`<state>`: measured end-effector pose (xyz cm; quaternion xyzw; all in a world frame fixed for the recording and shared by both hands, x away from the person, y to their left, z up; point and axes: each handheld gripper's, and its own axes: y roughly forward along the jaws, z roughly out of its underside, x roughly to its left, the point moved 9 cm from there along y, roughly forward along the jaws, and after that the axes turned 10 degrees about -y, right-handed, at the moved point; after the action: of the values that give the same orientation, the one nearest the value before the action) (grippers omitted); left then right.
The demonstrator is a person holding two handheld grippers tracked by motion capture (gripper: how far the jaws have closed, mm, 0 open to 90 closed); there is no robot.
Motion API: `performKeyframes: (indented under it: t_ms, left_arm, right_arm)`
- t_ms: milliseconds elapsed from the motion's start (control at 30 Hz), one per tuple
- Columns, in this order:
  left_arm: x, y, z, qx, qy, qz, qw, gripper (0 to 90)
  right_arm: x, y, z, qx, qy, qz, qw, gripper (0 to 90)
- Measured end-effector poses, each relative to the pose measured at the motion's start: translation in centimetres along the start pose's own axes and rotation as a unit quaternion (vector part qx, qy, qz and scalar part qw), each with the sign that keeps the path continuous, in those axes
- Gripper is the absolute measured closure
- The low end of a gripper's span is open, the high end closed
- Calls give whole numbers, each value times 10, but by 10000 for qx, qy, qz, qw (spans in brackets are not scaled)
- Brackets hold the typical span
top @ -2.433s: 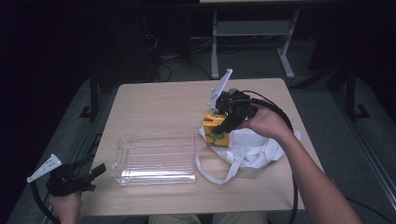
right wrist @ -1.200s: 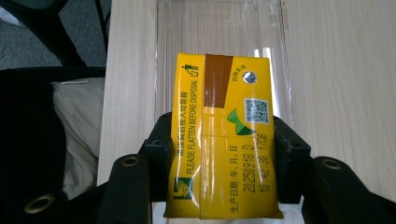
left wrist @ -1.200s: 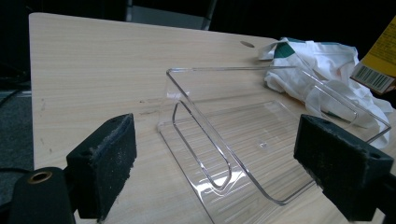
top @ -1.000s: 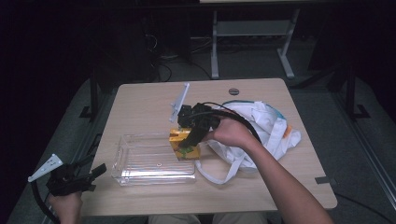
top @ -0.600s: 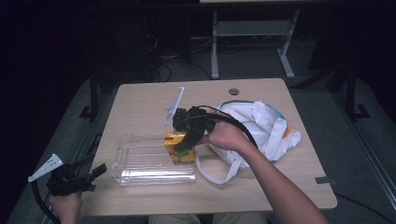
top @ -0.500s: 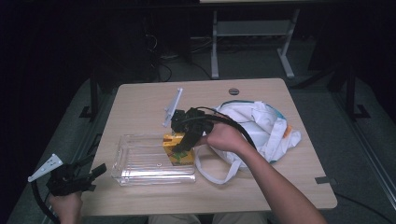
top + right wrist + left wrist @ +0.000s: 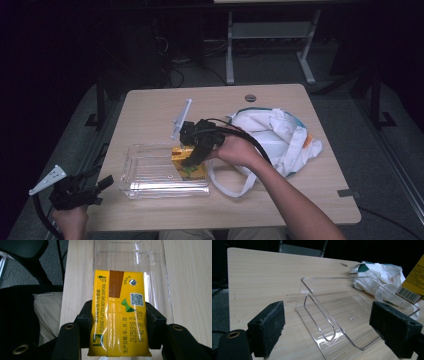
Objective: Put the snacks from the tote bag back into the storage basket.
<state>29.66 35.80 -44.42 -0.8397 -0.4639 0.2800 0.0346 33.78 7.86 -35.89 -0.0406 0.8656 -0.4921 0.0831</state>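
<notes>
While its jaws clamp a yellow drink carton (image 7: 119, 315) from both sides, the right gripper (image 7: 192, 156) holds it over the right end of a clear plastic tray (image 7: 150, 172) | left gripper (image 7: 80, 189): jaws apart, off the table's (image 7: 150, 107) near-left corner | white bag (image 7: 280, 137) beside tray.

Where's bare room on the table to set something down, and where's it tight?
Free: the far-left tabletop beyond the clear tray, and the tray's own left half. Also the near-right corner past the white bag. Crowded: the tray's right end, where the right gripper holds the yellow carton beside the bag's strap.
</notes>
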Motion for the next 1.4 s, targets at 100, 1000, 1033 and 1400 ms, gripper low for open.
performKeyframes:
  t_ms: [100,1000,1033,1400]
  left_arm:
    - [0,0,0,6,15,1,10000,127]
    - [-1,0,-1,-9,66,28,10000,127]
    - [-1,0,0,-7,61,35,10000,127]
    - [-2,0,0,17,67,34,10000,127]
  right_arm:
    - [-1,3,1,7,-7,13,10000,513]
    - [0,30,8,149,91,-69,9998,512]
    - [0,31,9,139,90,-75,9998,512]
    - [-1,41,14,147,142,-83,9998,512]
